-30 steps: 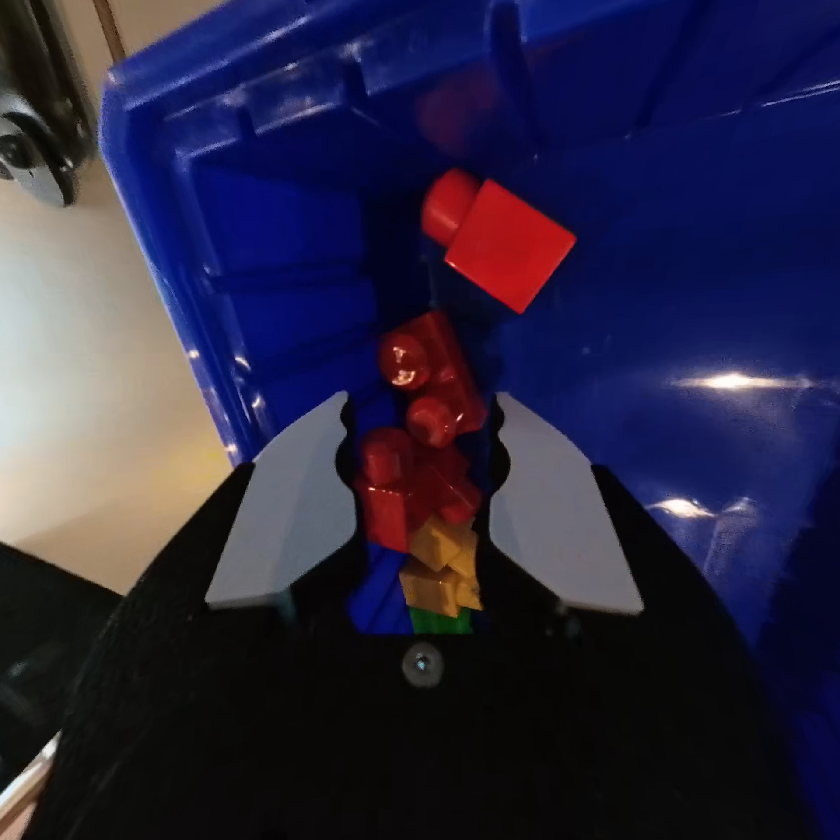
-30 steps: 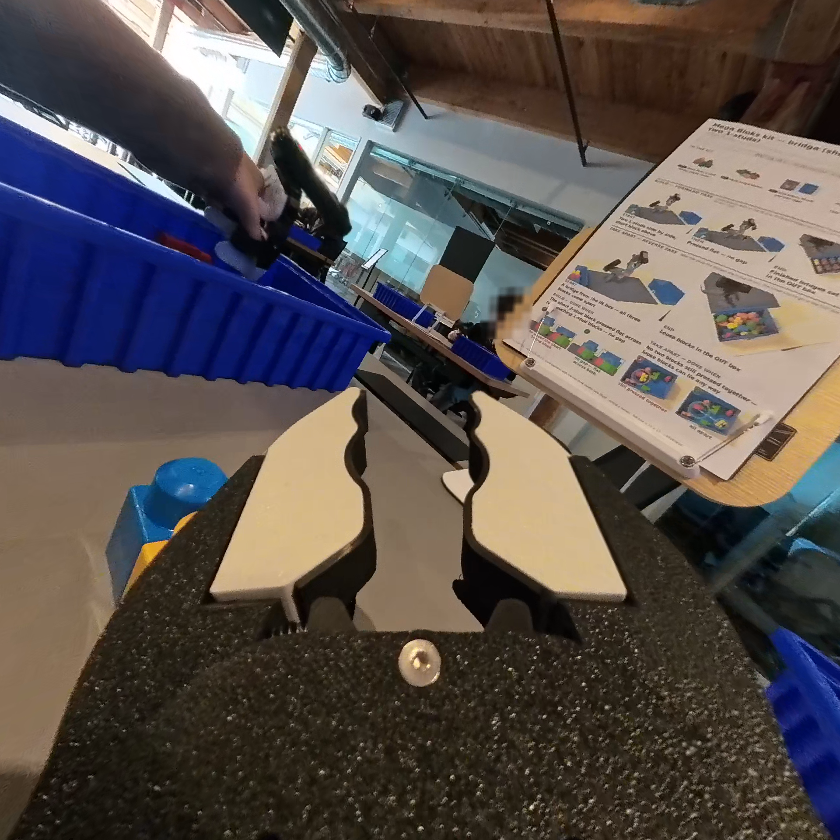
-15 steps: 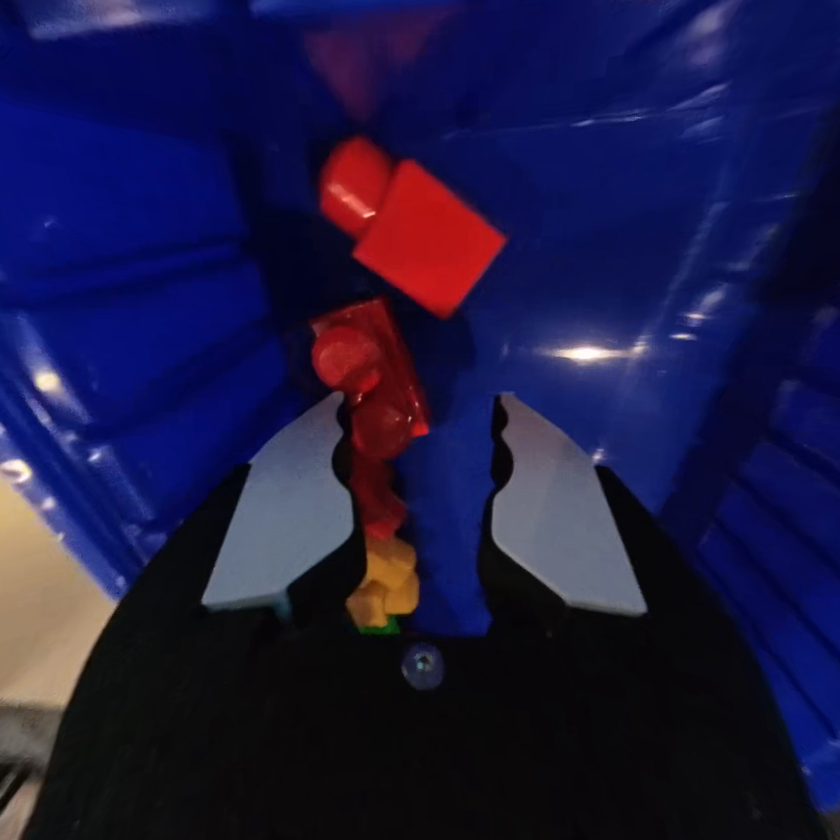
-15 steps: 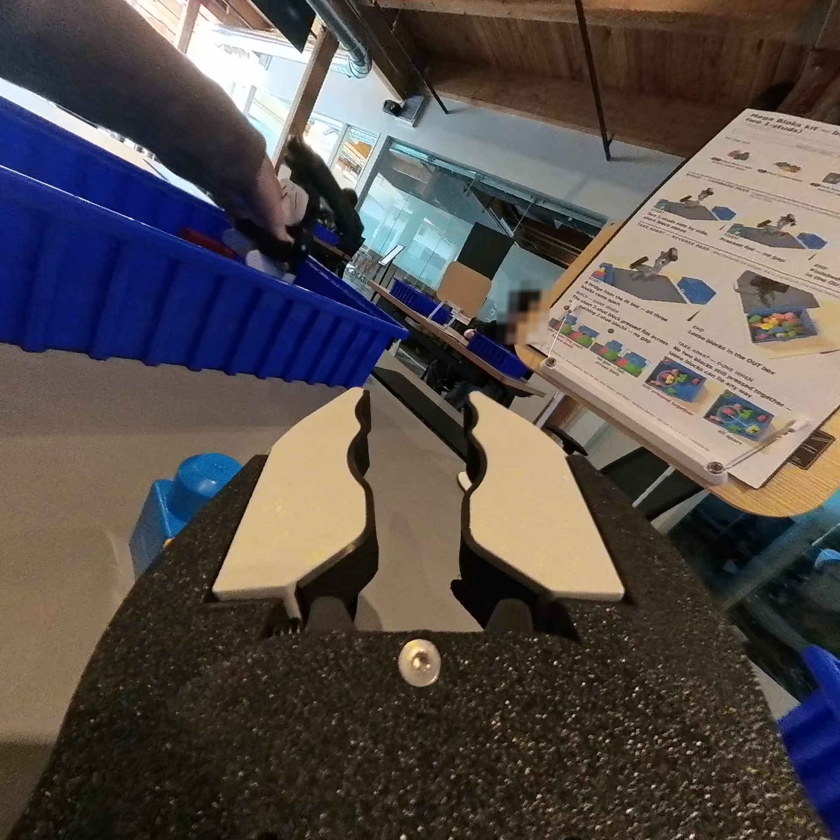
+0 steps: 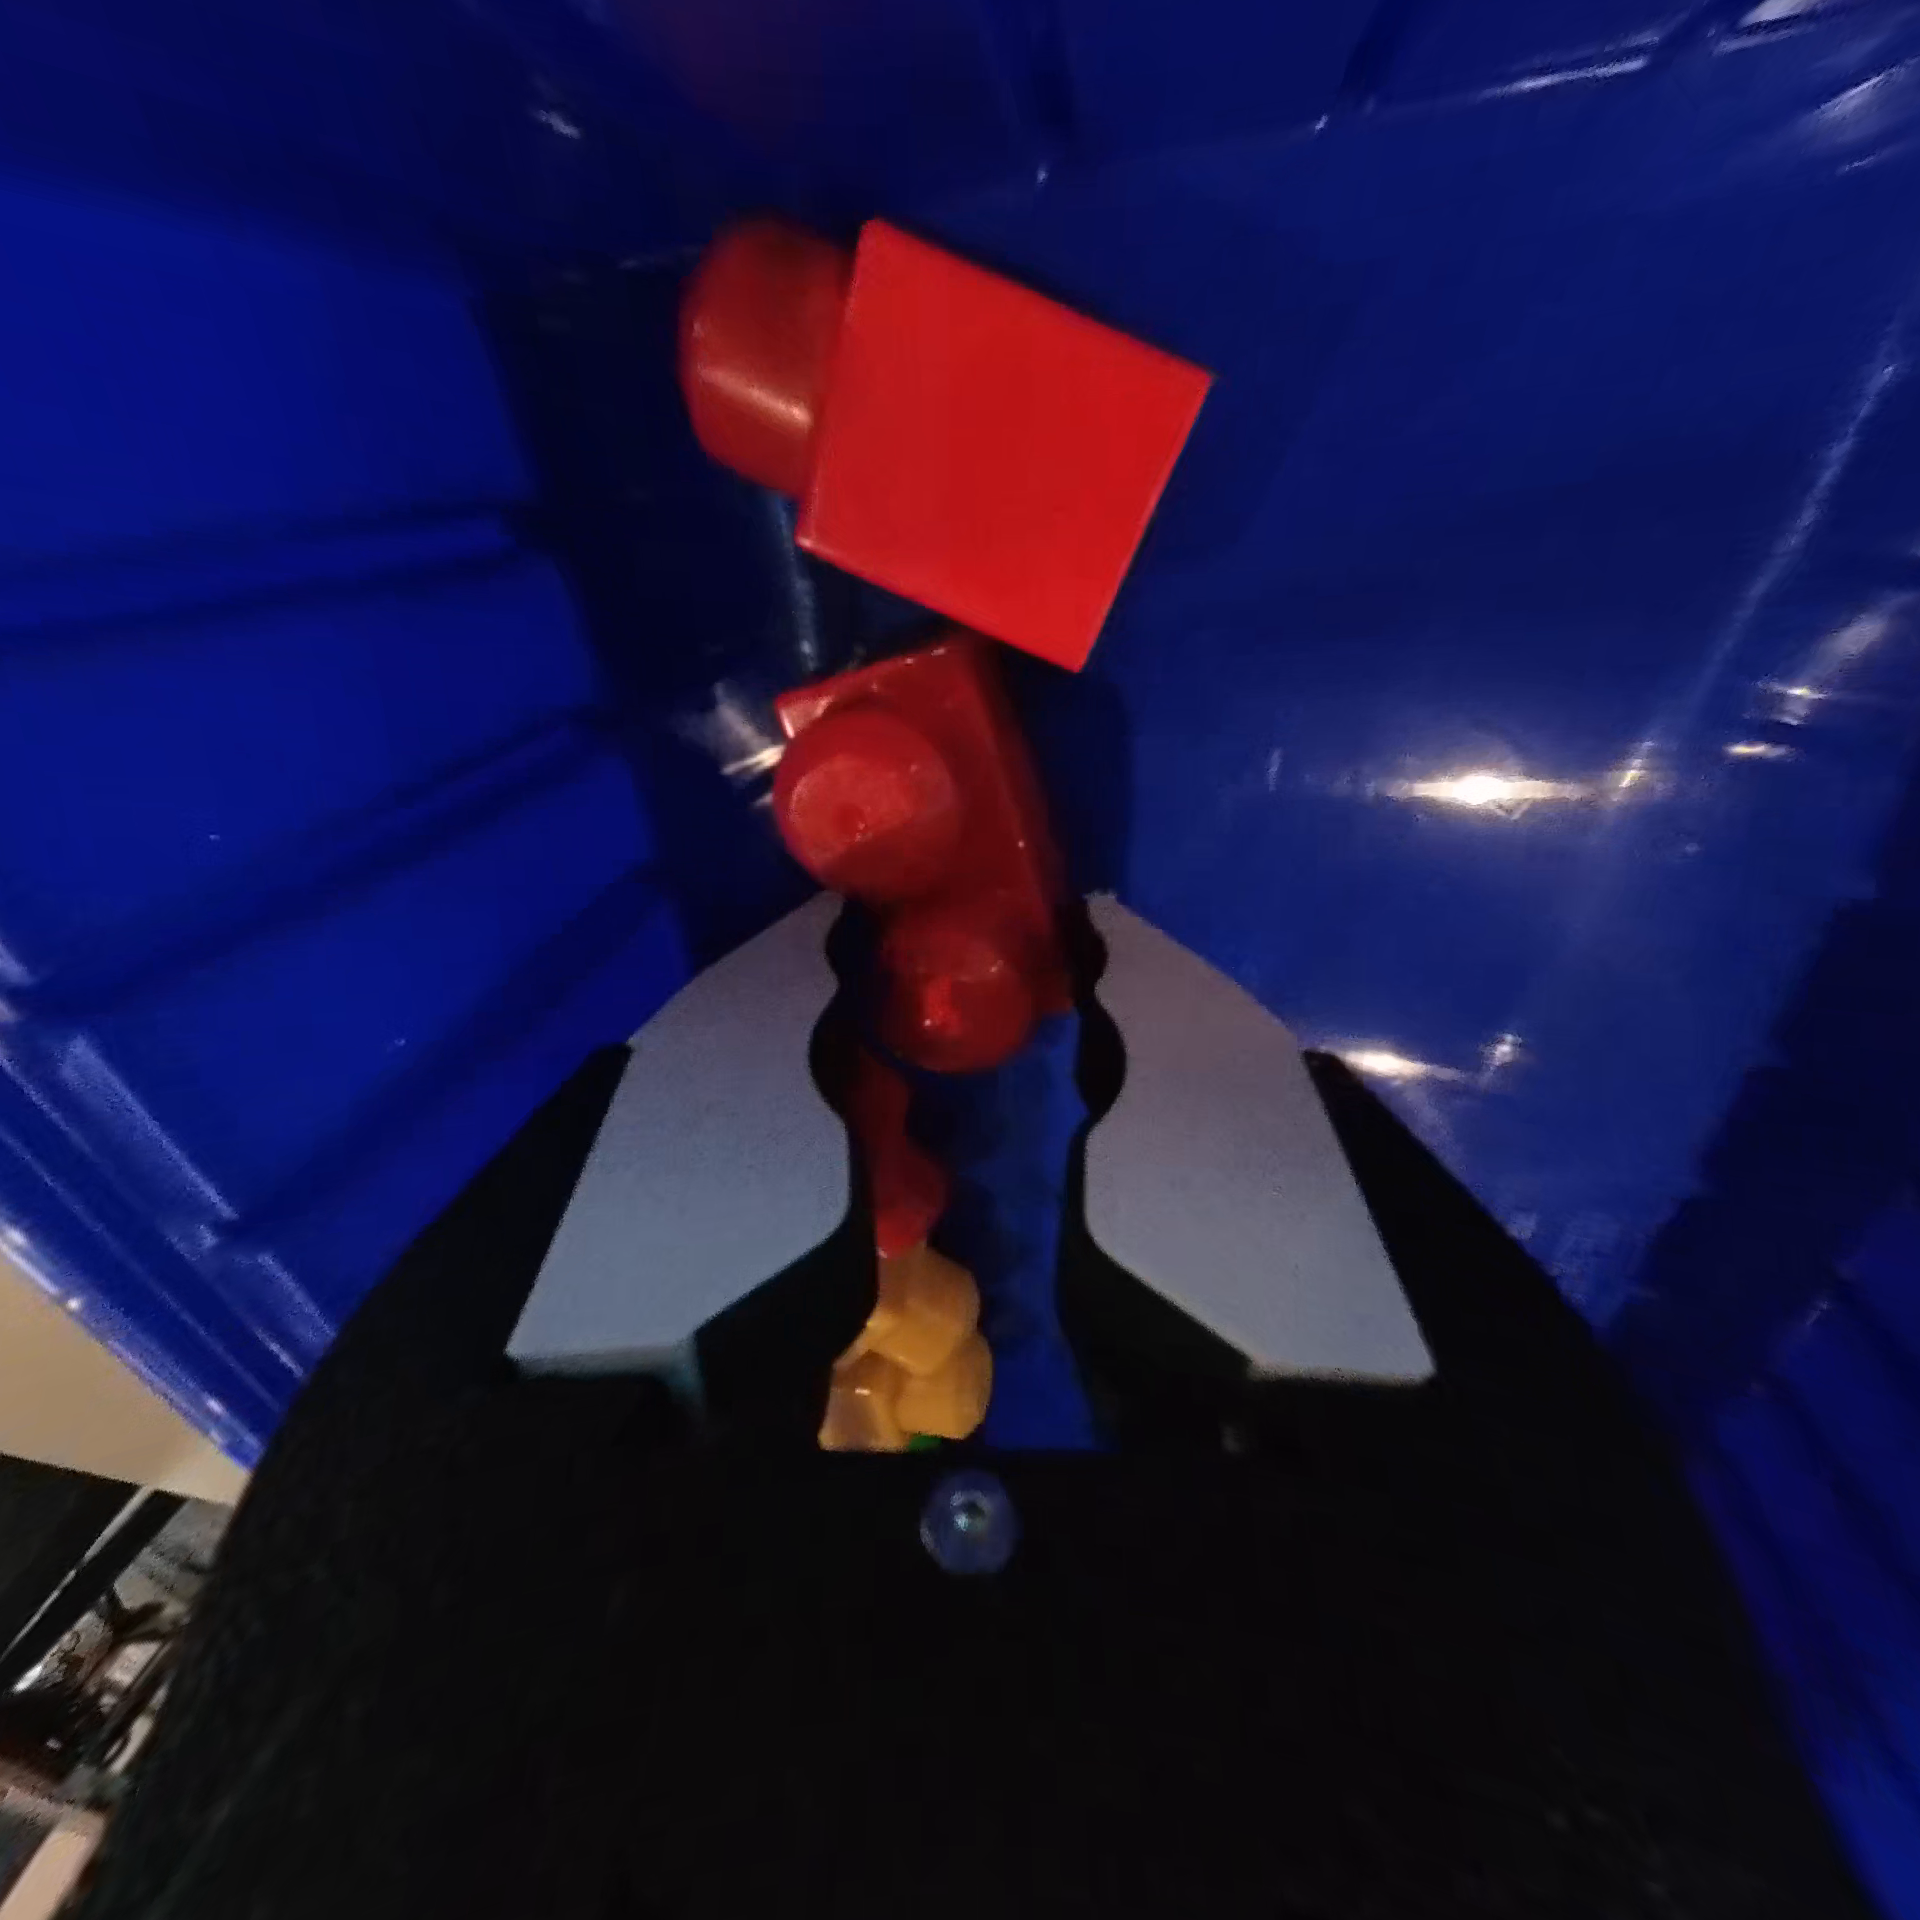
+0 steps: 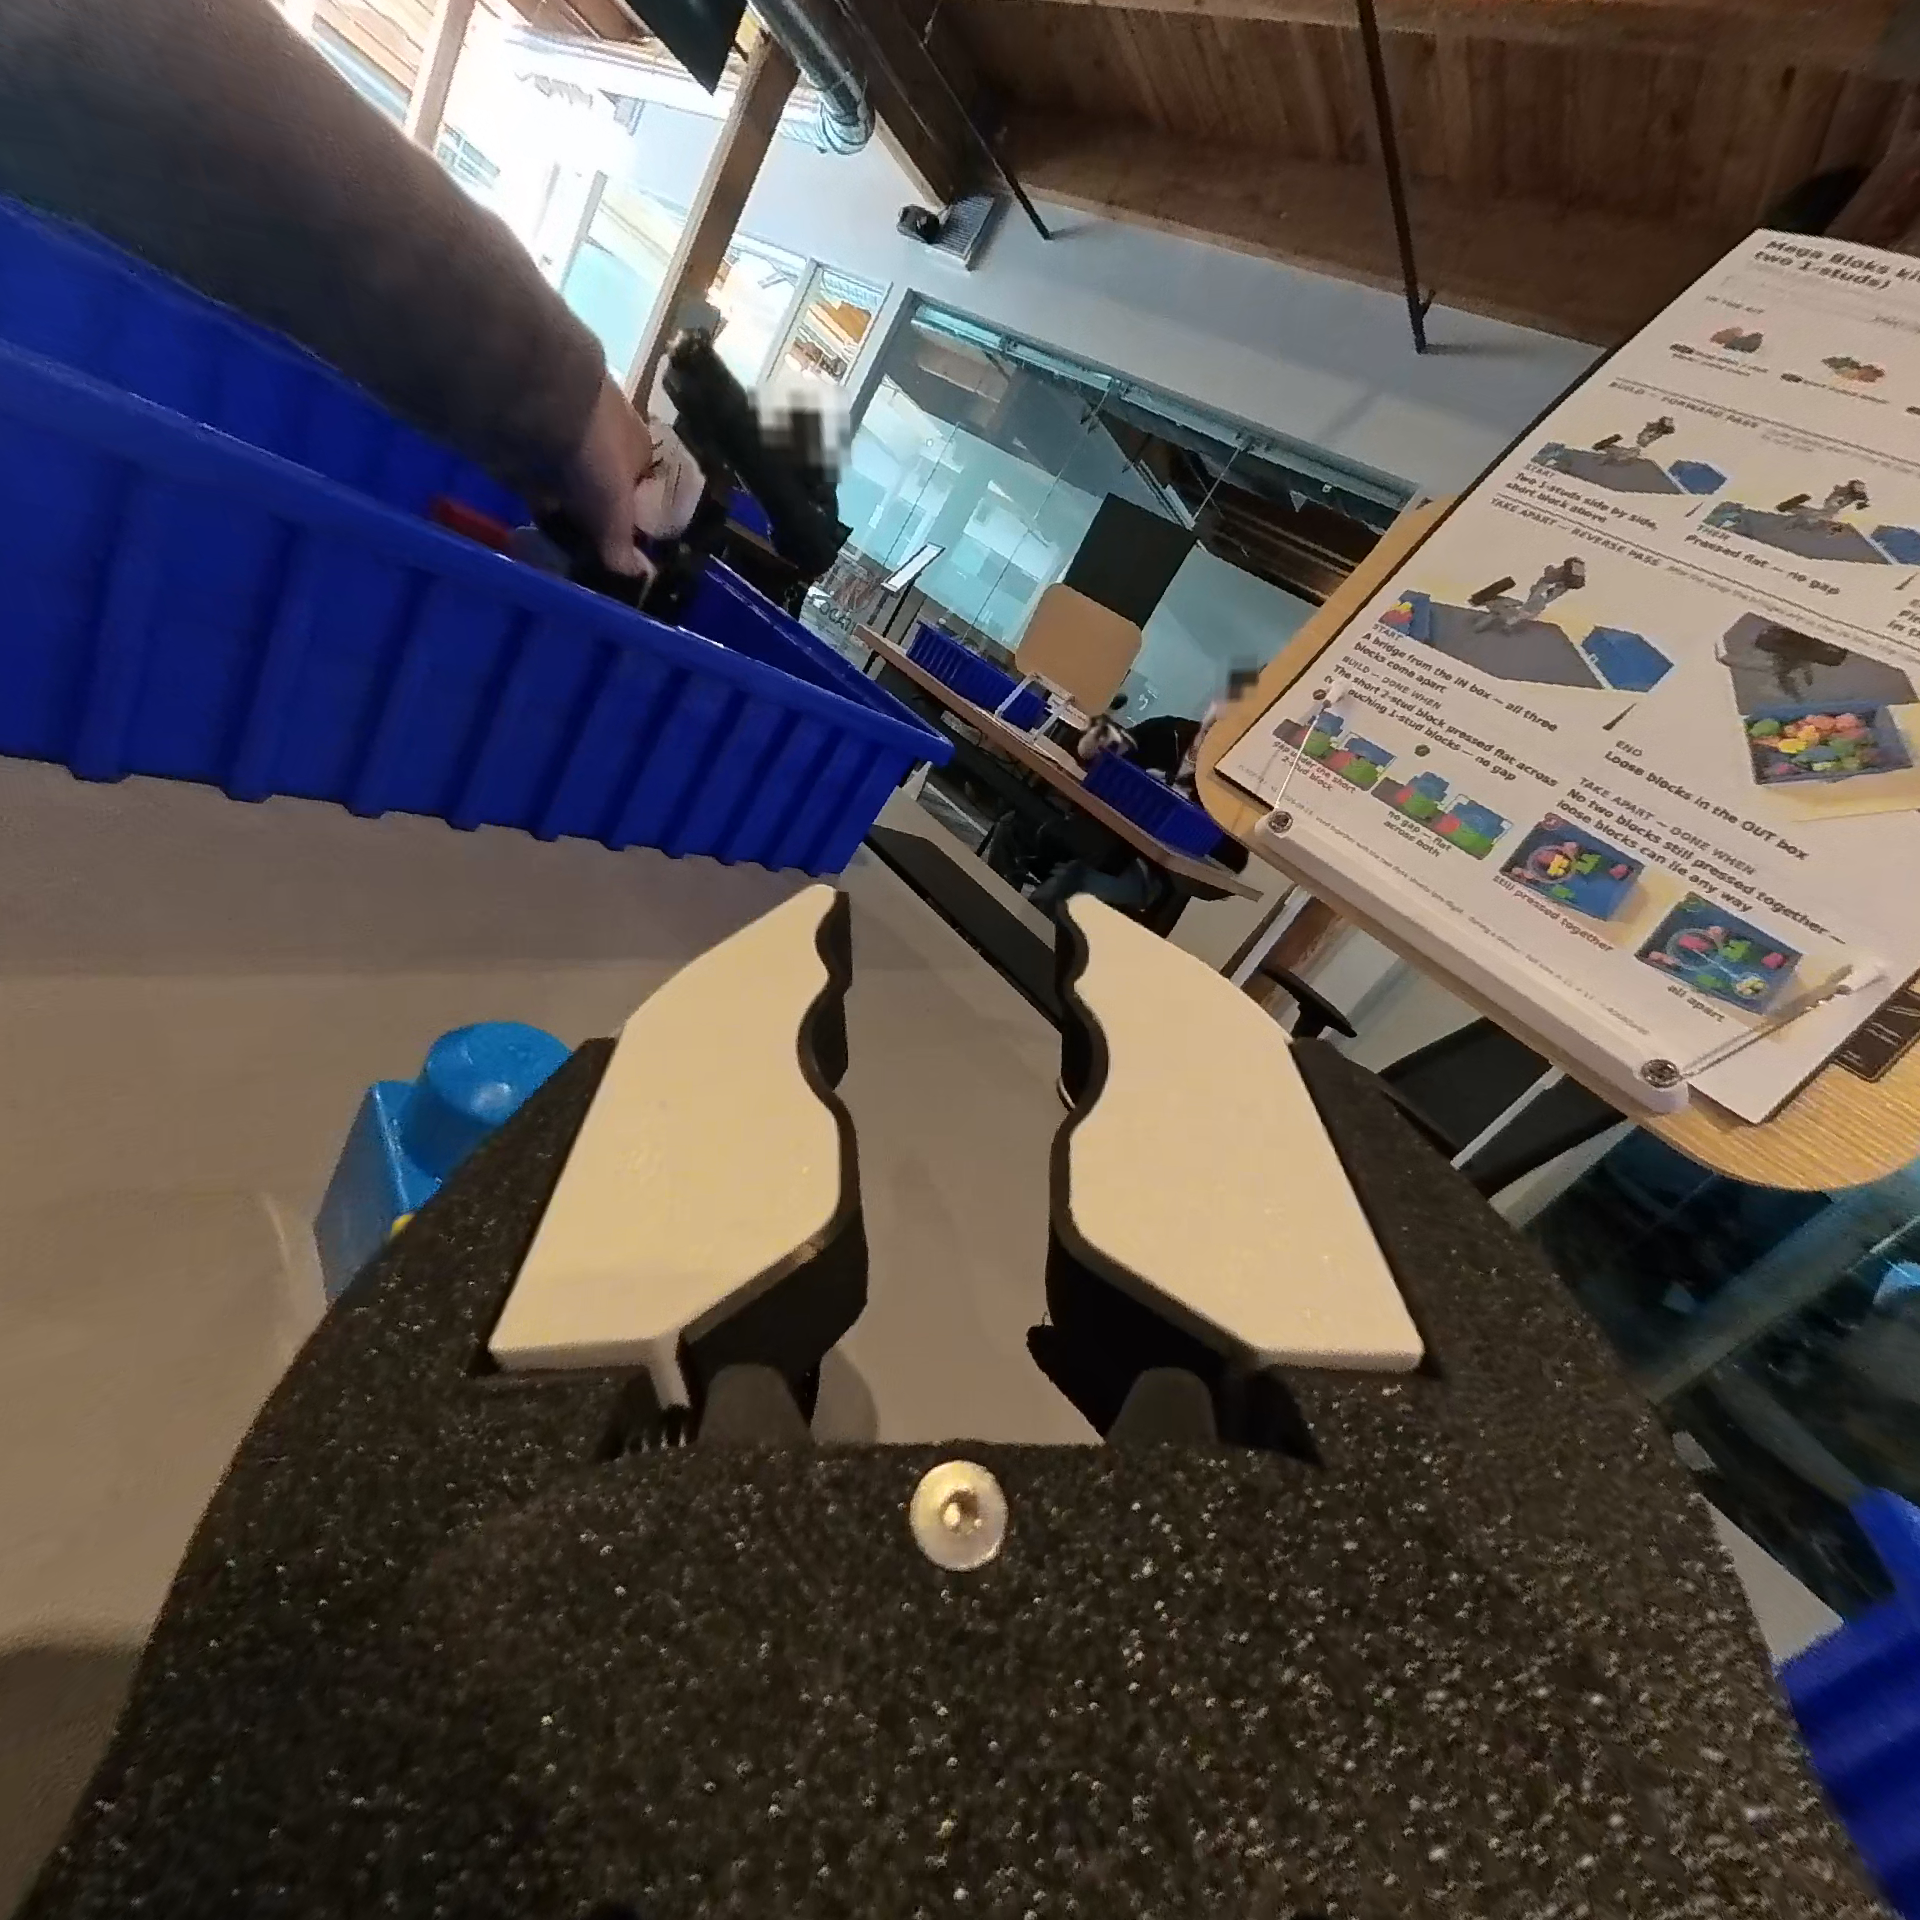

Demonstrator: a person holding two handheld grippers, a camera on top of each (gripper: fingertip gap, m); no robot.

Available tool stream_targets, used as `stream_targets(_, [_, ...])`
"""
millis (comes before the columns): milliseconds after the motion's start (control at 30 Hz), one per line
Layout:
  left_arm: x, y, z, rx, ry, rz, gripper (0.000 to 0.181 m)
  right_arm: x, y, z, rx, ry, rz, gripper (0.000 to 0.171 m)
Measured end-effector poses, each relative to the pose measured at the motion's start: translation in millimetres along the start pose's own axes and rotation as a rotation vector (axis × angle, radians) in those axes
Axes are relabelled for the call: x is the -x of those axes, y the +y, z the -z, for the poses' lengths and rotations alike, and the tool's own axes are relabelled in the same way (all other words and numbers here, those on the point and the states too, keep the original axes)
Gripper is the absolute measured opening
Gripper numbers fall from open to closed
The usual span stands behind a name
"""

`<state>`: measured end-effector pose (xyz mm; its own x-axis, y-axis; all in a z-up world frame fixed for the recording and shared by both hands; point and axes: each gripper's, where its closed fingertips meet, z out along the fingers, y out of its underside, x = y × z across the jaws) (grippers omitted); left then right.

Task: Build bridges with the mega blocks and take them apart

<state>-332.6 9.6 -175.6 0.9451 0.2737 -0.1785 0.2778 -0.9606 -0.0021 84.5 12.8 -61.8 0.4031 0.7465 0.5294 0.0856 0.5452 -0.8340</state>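
In the left wrist view my left gripper (image 5: 961, 914) is down inside a blue bin (image 5: 312, 623). Its jaws have drawn in on the near stud of a red two-stud block (image 5: 904, 790), which fills the gap between them. A red one-stud cube (image 5: 997, 447) lies on its side just beyond. Yellow blocks (image 5: 914, 1361) show deep in the gap. My right gripper (image 6: 951, 904) is open and empty, low over the grey table top (image 6: 208, 1039). A blue one-stud block (image 6: 416, 1122) stands at its left, partly hidden by the gripper body.
The blue bin (image 6: 416, 675) sits at the back left of the table, with a person's sleeve and hand (image 6: 613, 499) reaching into it. An instruction board (image 6: 1558, 675) stands at the right. The corner of another blue bin (image 6: 1860, 1683) shows at the lower right. One gripper's finger ends stand about 45 centimeters off the other's. Measured from the fingertips, the red one-stud cube (image 5: 997, 447) is 7 centimeters or so from the left gripper and 45 centimeters from the right.
My left gripper has moved deeper into the bin and its jaws have narrowed around the red two-stud block. The right gripper has shifted slightly, its opening unchanged.
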Motion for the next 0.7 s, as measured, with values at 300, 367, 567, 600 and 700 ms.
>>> stream_targets(300, [-30.2, 9.6, 88.4, -0.350, -0.094, -0.318, 0.037, -2.4, 1.6, 0.2, 0.010, -0.025, -0.025, 0.037])
stream_targets(367, [-52.5, 19.0, 118.6, -0.486, -0.117, -0.425, 0.037, 7.0, 2.7, 0.3, 0.041, -0.128, -0.015, 0.039])
stream_targets(567, [-156.2, 78.3, 183.3, -0.794, -0.063, -0.828, 0.038, 39.4, 2.9, 22.9, 0.183, -0.486, -0.177, 0.053])
stream_targets(600, [-174.5, 90.2, 189.3, -0.828, -0.064, -0.914, 0.038, 41.3, 1.0, 26.6, 0.188, -0.523, -0.213, 0.056])
stream_targets(700, [-235.3, 133.7, 191.5, -0.853, -0.017, -1.256, 0.037, 34.2, -6.7, 32.3, 0.160, -0.537, -0.261, 0.060])
